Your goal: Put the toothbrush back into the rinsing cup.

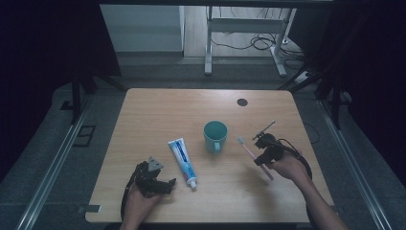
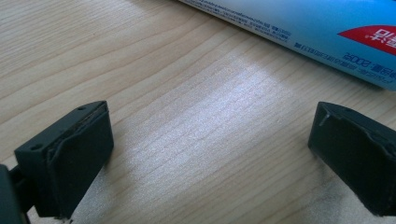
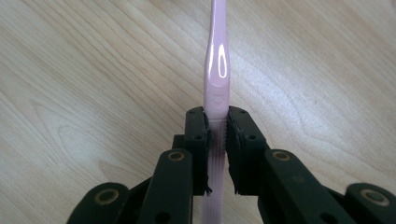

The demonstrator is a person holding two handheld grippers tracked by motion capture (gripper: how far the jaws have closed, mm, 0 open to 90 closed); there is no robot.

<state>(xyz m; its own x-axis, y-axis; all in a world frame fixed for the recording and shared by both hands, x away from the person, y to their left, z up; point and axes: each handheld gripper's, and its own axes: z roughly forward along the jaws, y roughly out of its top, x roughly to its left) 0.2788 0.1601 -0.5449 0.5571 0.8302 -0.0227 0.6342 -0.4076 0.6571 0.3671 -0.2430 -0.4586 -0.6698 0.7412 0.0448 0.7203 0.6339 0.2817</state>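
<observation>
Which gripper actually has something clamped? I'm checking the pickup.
The right gripper: its jaws pinch the pink toothbrush. The left gripper stands open over bare table.

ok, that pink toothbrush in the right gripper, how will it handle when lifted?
The toothbrush probably stays stiff: its handle runs straight out from the right gripper. The glossy handle may slip or pivot in the narrow grip. It looks thin, so likely light.

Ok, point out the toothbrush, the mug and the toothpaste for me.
toothbrush [image 3: 216,65], right gripper view, on the pink handle above the fingers.
mug [image 1: 215,136], high view, on its teal wall.
toothpaste [image 1: 182,155], high view, on the tube's middle.
</observation>
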